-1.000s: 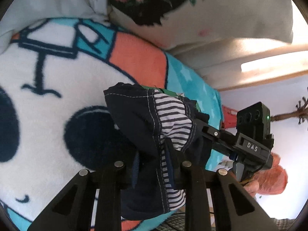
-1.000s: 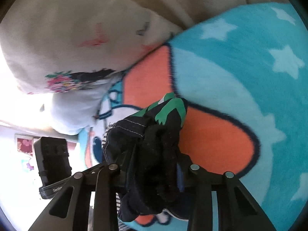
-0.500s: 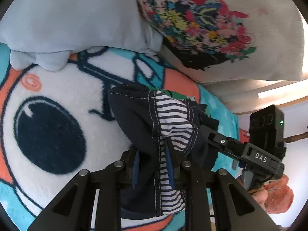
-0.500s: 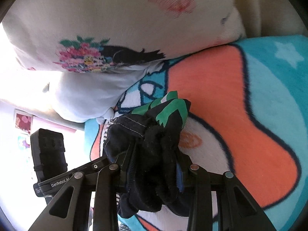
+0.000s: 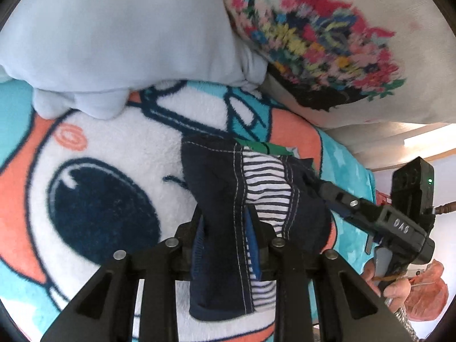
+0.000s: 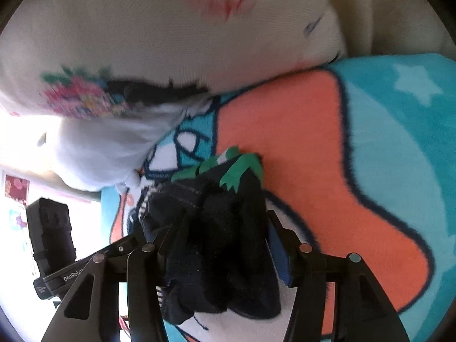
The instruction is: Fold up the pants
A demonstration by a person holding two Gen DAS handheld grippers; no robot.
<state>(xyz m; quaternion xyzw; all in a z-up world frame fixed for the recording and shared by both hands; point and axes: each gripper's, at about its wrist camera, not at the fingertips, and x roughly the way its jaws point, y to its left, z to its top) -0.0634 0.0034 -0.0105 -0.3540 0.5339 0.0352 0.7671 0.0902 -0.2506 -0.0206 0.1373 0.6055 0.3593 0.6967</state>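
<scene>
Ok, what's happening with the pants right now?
Left gripper and right gripper both shut on pants. Pants bunched, held over blanket. Pillows close ahead.

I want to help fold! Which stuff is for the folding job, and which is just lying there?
For the job:
- dark pants
- left hand-held gripper, shut on them
- right hand-held gripper, shut on them

Just lying there:
- cartoon blanket
- flowery pillow
- pale blue pillow

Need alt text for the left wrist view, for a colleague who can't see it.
The left gripper pinches bunched navy pants with striped lining above a cartoon blanket. The right gripper grips the same bundle from the right; pillows lie beyond.
</scene>
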